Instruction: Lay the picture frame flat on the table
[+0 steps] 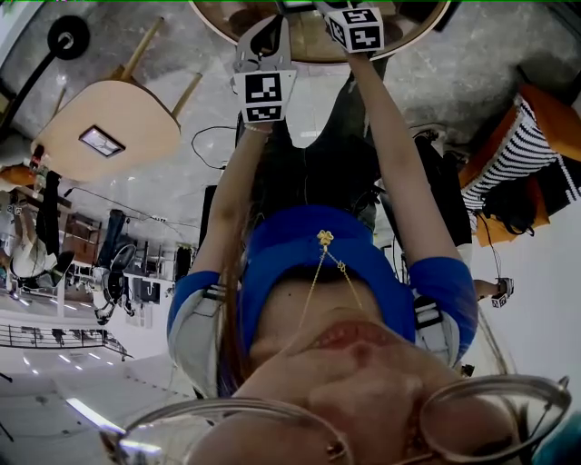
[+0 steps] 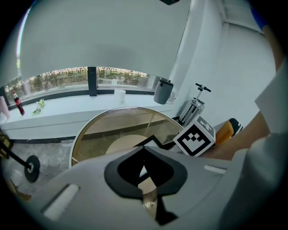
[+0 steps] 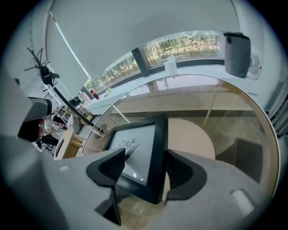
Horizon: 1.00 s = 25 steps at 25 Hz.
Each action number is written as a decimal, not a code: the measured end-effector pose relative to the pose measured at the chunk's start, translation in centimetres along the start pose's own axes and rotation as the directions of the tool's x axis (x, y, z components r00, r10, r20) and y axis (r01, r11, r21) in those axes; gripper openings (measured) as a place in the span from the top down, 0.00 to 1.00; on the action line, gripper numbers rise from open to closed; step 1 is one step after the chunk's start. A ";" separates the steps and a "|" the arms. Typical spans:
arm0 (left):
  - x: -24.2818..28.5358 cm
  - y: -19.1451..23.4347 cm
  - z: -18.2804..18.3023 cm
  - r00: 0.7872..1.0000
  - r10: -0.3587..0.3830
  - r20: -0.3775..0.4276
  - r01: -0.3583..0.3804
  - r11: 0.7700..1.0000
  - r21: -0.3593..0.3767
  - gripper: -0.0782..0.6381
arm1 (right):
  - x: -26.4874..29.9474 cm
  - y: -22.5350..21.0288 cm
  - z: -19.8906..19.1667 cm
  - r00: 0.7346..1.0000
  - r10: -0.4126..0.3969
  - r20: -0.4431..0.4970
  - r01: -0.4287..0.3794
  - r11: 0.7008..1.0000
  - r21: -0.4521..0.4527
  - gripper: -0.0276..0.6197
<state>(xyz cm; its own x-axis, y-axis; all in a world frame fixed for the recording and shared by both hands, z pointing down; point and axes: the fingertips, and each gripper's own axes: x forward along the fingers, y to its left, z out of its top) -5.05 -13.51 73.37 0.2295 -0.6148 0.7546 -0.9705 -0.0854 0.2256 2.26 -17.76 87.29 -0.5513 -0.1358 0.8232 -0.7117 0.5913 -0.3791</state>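
A black picture frame (image 3: pixel 137 152) with a white sheet and a small plant drawing rests tilted on the round glass table (image 3: pixel 234 117). My right gripper (image 3: pixel 144 168) is open, with the frame's right edge between its jaws; the left pad stands clear of the glass front. The left gripper (image 2: pixel 145 186) is shut with nothing in it, and a corner of the frame (image 2: pixel 153 143) shows just beyond it. In the head view both grippers, left (image 1: pixel 272 23) and right (image 1: pixel 322 7), reach over the table's rim (image 1: pixel 418 27) at the top.
A beige round seat (image 3: pixel 189 134) shows through the glass. A grey cylindrical device (image 2: pixel 163 91) and a white cup (image 2: pixel 119 95) stand on the window ledge. A wooden chair (image 1: pixel 104 127) is at the left, and a person in a striped top (image 1: pixel 526 154) sits at the right.
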 end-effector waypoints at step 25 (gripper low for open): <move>1.0 0.4 -0.3 0.999 0.050 -0.011 -0.050 0.999 0.019 0.89 | -1.3 0.9 0.1 0.997 -0.080 0.003 0.077 0.949 -0.306 0.87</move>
<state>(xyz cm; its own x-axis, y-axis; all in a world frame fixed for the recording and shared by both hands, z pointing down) -5.23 -13.96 74.39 0.1813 -0.6094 0.7719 -0.9820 -0.0694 0.1758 2.28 -17.11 85.78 -0.4939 -0.1852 0.8496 -0.5850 0.7937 -0.1671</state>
